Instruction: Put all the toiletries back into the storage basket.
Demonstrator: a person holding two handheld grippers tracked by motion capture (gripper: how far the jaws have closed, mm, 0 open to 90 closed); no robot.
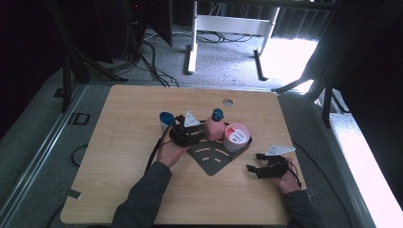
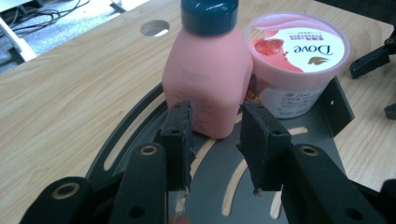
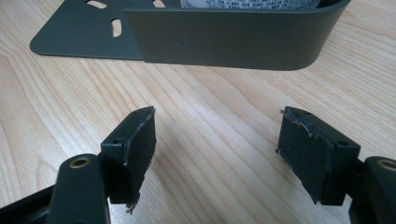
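Observation:
A pink bottle [image 1: 215, 127] with a dark blue cap stands on a dark grey slotted tray [image 1: 214, 161] at the table's middle. A pink-lidded Dove tub [image 1: 236, 136] sits beside it in the tray's curved end. My left gripper [image 1: 197, 135] is at the tray's left side. In the left gripper view its jaws [image 2: 217, 116] stand open just short of the bottle [image 2: 208, 70], nothing between the pads, with the tub [image 2: 296, 56] behind. My right gripper [image 1: 253, 161] rests open on the wood right of the tray. In its own view the jaws [image 3: 217, 121] face the tray's wall [image 3: 224, 44].
A white container with a blue lid [image 1: 166, 118] stands just left of my left gripper. A round hole [image 1: 227, 101] pierces the tabletop behind the bottle. Bare wood lies to the left and front of the tray. Cables and stands crowd the floor beyond the far edge.

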